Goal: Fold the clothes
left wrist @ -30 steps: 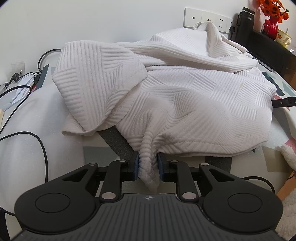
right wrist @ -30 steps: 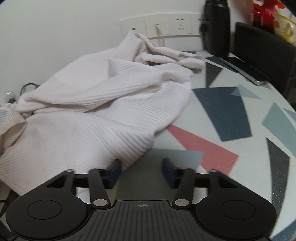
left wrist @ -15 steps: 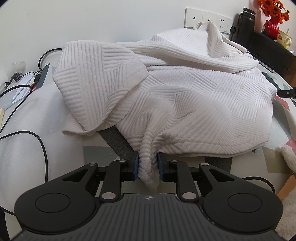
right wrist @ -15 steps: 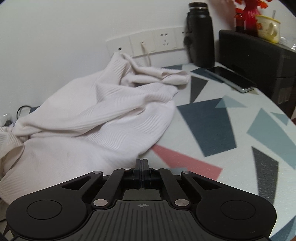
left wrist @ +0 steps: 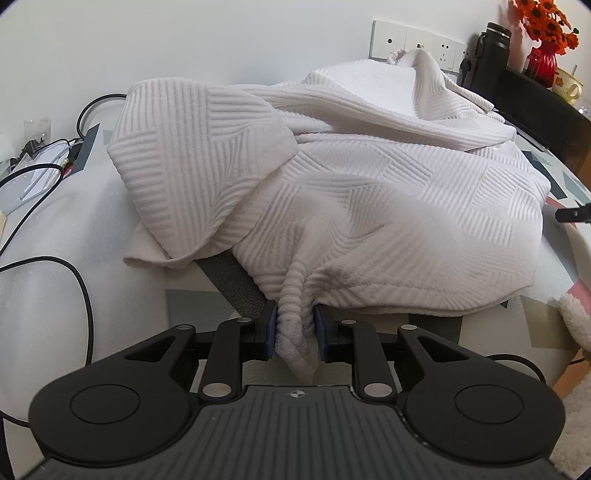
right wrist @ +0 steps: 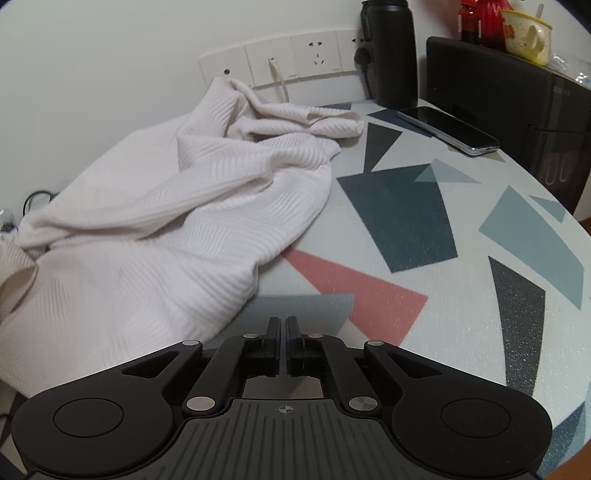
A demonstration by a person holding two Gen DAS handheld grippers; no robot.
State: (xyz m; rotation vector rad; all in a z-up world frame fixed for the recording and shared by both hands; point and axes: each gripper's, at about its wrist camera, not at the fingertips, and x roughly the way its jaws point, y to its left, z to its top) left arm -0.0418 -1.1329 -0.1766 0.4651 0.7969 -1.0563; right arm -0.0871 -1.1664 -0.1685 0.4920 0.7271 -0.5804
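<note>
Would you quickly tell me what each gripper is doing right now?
Left gripper: shut on the white garment.
Right gripper: shut, holding nothing.

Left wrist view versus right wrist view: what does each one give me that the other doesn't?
Only the left wrist view shows the left gripper shut on a bunched hem of the white garment, plus the black cables. Only the right wrist view shows the right gripper shut on nothing over the patterned table, and a phone. Both show the garment, wall sockets, the black bottle and the mug.
</note>
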